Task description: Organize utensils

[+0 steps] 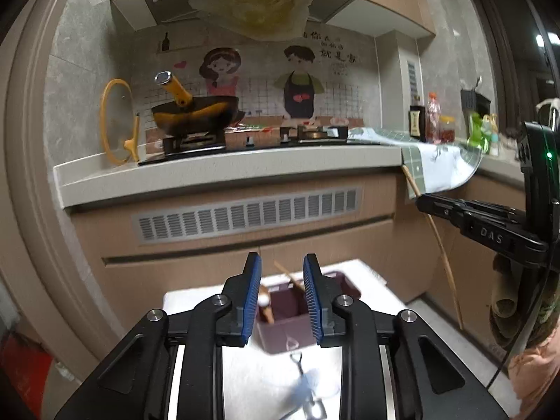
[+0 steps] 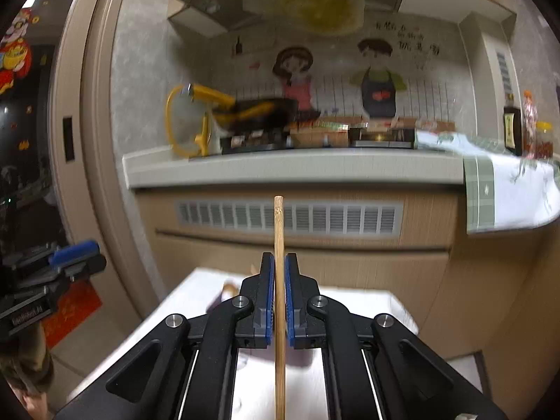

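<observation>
I have one bamboo chopstick (image 2: 279,280) pinched upright between the closed pads of my right gripper (image 2: 279,301), lifted well above the white table (image 2: 360,302). The place for it, I judge, is the maroon utensil bin (image 1: 297,315) on that table, where another chopstick (image 1: 288,275) and a wooden-handled utensil (image 1: 265,306) already lean. My left gripper (image 1: 282,297) hovers over the bin with its fingers apart, holding nothing. To do this well I should centre the lower tip over the bin's open compartment, keep the stick near vertical, lower until the tip is inside the wall, then release. A blurred metal utensil (image 1: 303,388) lies on the table near the bin.
</observation>
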`<action>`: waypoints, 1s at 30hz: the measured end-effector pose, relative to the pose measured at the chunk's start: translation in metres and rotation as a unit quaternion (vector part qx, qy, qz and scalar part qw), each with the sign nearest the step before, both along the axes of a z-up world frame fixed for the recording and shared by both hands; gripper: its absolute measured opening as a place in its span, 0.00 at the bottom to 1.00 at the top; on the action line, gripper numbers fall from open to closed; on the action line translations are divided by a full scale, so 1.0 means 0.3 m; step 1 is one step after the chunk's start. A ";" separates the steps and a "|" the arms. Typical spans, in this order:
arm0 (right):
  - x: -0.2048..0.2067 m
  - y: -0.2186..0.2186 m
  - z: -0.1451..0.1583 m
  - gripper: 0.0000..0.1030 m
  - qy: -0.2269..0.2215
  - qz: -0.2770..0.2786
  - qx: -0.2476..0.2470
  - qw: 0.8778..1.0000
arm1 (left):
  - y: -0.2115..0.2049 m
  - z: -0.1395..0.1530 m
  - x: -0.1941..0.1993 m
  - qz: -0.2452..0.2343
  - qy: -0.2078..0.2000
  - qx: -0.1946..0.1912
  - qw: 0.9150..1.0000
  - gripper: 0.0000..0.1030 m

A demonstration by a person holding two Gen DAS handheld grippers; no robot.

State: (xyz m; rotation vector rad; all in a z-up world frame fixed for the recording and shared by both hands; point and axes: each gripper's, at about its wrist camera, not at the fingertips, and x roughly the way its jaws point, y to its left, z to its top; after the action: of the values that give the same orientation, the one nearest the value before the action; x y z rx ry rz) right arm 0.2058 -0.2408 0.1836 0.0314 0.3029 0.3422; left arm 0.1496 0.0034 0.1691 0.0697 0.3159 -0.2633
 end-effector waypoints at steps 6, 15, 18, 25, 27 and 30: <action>0.067 0.029 -0.039 0.05 0.024 0.006 -0.018 1.000 | 0.011 -0.108 0.111 -0.016 0.064 0.017 0.998 0.25; 0.090 0.000 -0.218 0.05 0.100 0.007 -0.023 0.995 | -0.139 -0.510 0.226 -0.159 0.259 0.044 0.952 0.40; 0.082 -0.016 -0.249 0.05 0.113 0.002 -0.029 0.993 | -0.224 -0.607 0.250 -0.188 0.288 0.095 0.934 0.43; 0.072 -0.036 -0.284 0.05 0.128 0.003 -0.037 0.991 | -0.329 -0.762 0.387 -0.193 0.358 0.142 0.902 0.43; 0.074 -0.038 -0.294 0.05 0.134 0.004 -0.038 0.990 | -0.351 -0.792 0.403 -0.184 0.368 0.148 0.900 0.42; 0.073 -0.045 -0.308 0.05 0.140 0.004 -0.033 0.990 | -0.370 -0.801 0.383 -0.158 0.351 0.153 0.910 0.27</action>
State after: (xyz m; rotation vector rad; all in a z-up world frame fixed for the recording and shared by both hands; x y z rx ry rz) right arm 0.2277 -0.2543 0.0911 0.0122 0.5928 0.3361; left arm 0.2646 -0.1075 -0.0711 0.3429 1.0708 -0.5585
